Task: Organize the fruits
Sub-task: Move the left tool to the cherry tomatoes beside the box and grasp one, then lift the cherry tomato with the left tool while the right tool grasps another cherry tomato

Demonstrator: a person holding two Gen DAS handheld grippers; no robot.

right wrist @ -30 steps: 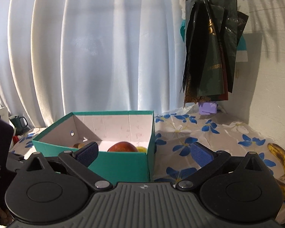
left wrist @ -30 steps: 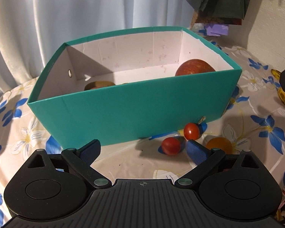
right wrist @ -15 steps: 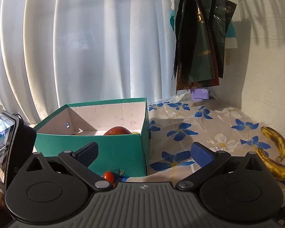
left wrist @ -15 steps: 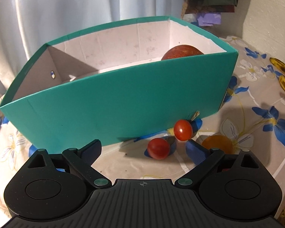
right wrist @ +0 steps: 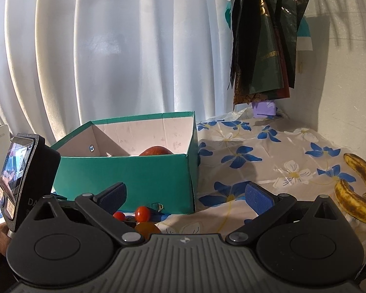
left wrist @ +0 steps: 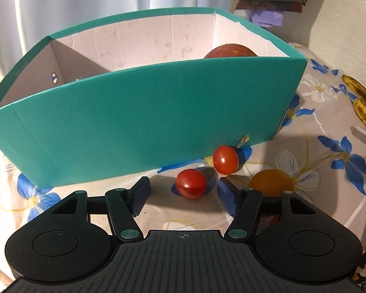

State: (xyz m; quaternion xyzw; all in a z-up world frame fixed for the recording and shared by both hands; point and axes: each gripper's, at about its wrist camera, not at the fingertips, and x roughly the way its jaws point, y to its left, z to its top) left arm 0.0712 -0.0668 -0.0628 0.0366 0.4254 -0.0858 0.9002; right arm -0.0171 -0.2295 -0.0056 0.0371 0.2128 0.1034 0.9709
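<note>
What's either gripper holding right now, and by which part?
Nothing. The left gripper has been closing around the near red tomato, but its pads do not touch it yet. The right gripper is open and empty.

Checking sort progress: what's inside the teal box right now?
Inside the teal box, only the top of one red-orange fruit shows at the right end. The near wall hides the floor, so other contents cannot be seen.

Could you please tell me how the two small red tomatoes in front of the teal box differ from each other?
The nearer red cherry tomato lies between the left gripper's fingers; the farther red cherry tomato sits beyond them, close against the teal cardboard box. The nearer one is left of the farther. Both are round, glossy and on the floral tablecloth.
</note>
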